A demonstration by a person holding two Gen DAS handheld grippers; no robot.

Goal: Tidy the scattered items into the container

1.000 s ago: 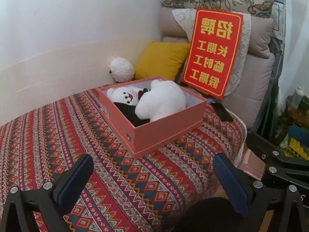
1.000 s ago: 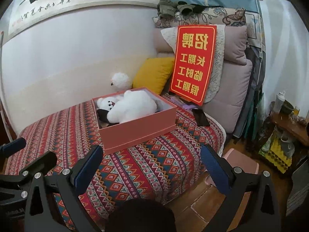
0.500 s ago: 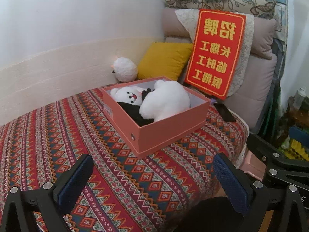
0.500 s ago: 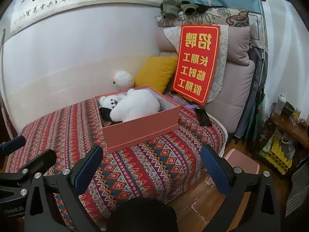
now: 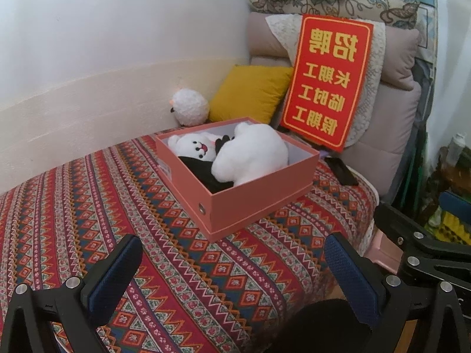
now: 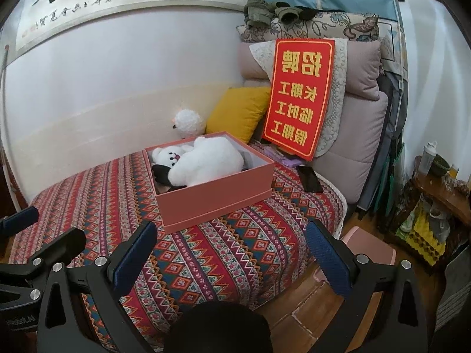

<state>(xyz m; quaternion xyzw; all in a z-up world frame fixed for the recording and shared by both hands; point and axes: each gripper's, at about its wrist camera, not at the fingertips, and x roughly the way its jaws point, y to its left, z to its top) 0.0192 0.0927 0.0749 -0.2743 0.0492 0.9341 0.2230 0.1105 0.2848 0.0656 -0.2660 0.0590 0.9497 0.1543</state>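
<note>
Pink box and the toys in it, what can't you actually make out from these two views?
- Box floor: both views, hidden under the white plush and its walls.
- Black item: both views, mostly covered by the plush; cannot tell whether it is separate.
- Round toy by the yellow cushion: both views, too small for detail; box rim hides its base in the right view.
- Phone: left view, box corner hides part of it.

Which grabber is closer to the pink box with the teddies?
Left, but only slightly. The left gripper hangs open before the pink box, facing its near corner. The right gripper sits open just beside it, a little farther back, facing the box's long front side.
</note>
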